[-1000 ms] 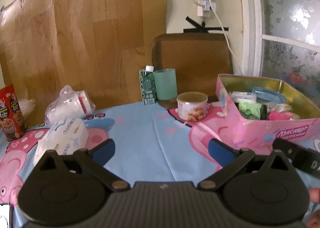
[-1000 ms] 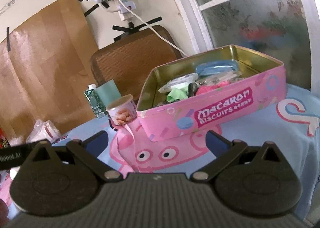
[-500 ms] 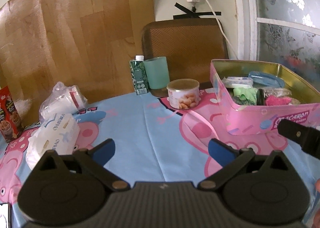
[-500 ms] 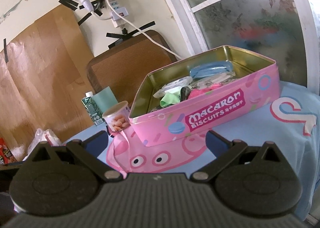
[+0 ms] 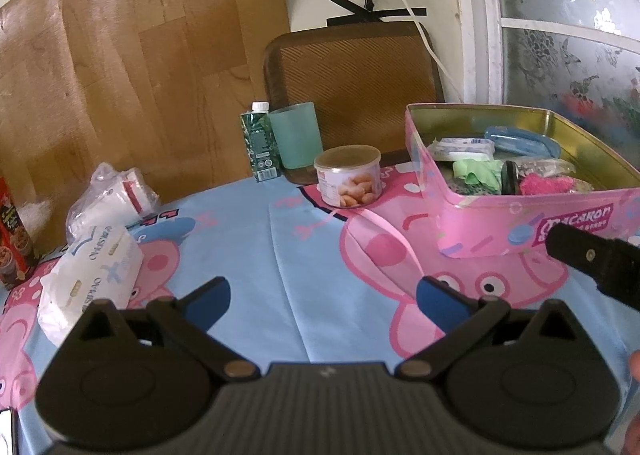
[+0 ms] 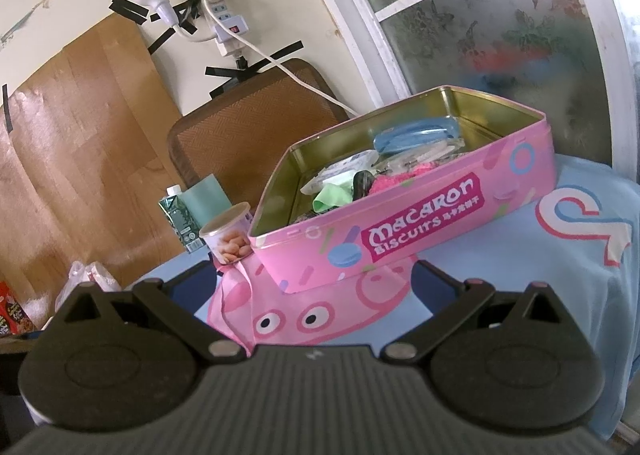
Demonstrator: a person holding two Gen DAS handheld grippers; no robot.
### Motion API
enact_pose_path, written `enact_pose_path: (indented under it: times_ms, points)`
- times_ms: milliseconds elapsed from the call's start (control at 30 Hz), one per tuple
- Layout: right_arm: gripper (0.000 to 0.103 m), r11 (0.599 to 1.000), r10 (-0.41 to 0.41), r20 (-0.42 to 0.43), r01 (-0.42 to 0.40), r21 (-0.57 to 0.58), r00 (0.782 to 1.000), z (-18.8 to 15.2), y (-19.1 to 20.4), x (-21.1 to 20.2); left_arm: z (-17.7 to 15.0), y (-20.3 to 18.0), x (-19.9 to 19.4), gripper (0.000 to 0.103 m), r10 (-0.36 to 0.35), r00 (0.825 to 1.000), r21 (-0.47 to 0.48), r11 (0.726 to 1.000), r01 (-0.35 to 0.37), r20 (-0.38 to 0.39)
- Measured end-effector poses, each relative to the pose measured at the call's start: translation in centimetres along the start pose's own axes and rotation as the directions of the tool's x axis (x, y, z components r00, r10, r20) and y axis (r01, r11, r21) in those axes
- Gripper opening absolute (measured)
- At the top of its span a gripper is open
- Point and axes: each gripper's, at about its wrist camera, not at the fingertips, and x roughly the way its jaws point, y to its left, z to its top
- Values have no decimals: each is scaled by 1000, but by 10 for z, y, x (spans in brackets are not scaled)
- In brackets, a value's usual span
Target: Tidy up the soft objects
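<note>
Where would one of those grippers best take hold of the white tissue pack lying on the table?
Probably across its narrow width near the middle, coming down from above. The tissue pack lies flat on the tablecloth, long and soft, so its sides should squeeze in between the open left gripper.

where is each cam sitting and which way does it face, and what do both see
Left wrist: rides the left gripper, low over the tablecloth, facing the wall; shows its open blue-tipped fingers, the tissue pack, and part of the right gripper at the right edge.
Right wrist: rides the right gripper, tilted, facing the window; shows its own open fingers.
Shared: the pink tin, the nut can, the green cup, the chair back.
</note>
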Motion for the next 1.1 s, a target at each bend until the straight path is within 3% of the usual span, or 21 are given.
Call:
enact_pose_path:
  times_ms: [1100]
  points:
    - [103,1000,-5,-19,5,-3,1000,-4,-3,4,-5,-4,8,103,-19,1000,12,1000,20,-24]
